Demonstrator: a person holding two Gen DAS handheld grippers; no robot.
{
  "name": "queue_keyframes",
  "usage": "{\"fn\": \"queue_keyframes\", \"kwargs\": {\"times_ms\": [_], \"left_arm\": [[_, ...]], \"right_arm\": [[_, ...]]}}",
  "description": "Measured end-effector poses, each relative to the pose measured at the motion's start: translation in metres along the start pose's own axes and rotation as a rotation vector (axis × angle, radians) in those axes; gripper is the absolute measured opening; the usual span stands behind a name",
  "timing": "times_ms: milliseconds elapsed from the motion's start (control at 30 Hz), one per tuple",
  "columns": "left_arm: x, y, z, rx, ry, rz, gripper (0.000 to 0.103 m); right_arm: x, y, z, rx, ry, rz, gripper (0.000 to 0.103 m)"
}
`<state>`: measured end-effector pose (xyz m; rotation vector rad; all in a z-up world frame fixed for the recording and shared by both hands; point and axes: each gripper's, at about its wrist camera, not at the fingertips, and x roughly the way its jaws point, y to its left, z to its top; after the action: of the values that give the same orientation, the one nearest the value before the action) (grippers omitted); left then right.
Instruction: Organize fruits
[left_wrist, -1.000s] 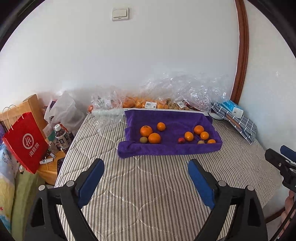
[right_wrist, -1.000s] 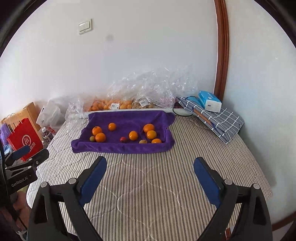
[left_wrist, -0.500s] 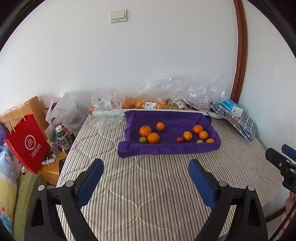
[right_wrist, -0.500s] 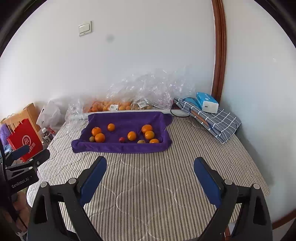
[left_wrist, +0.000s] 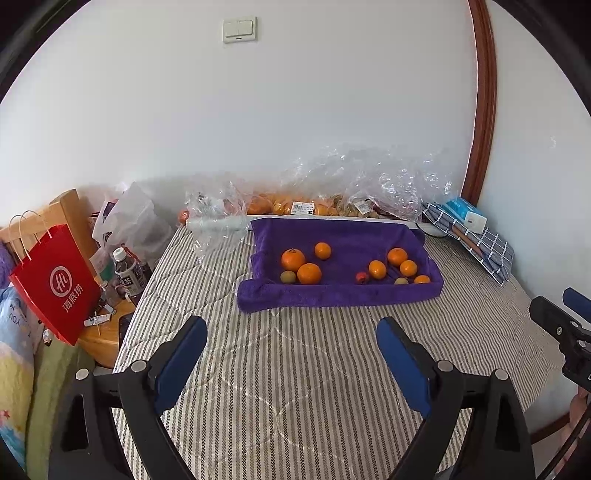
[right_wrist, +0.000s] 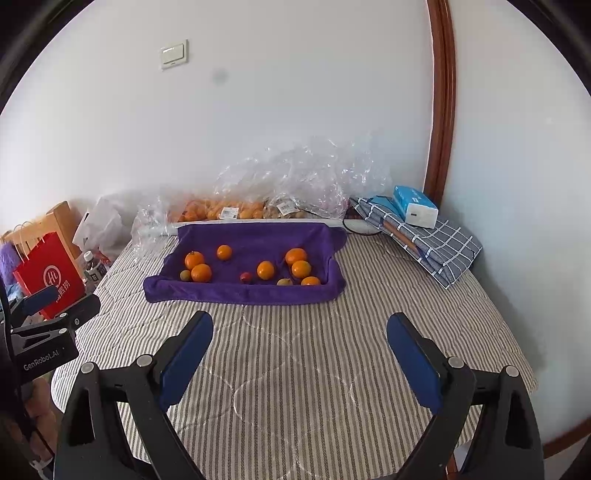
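Fruit: we see oranges (left_wrist: 309, 273) & small pieces on purple towel (left_wrist: 340, 295) at far side of bed (left_wrist: 295, 369). Left gripper (left_wrist: 291, 354) & right gripper (right_wrist: 300, 349) above bed w/ fingers wide apart, holding nothing.

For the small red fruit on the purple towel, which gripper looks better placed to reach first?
Slightly the right gripper, as a judgement: the red fruit lies nearer its centreline than it does to the left gripper. Both are open, empty and short of the purple towel.
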<state>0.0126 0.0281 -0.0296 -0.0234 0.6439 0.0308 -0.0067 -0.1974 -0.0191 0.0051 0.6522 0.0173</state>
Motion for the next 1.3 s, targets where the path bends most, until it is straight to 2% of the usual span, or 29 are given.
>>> {"fn": "queue_keyframes", "kwargs": {"times_ms": [1300], "left_arm": [[-0.0088,-0.003,0.0027,0.017,-0.016,-0.024,0.093]], "right_arm": [[-0.0051,-0.0032,-0.0008,0.023,-0.01,0.013,0.094]]}}
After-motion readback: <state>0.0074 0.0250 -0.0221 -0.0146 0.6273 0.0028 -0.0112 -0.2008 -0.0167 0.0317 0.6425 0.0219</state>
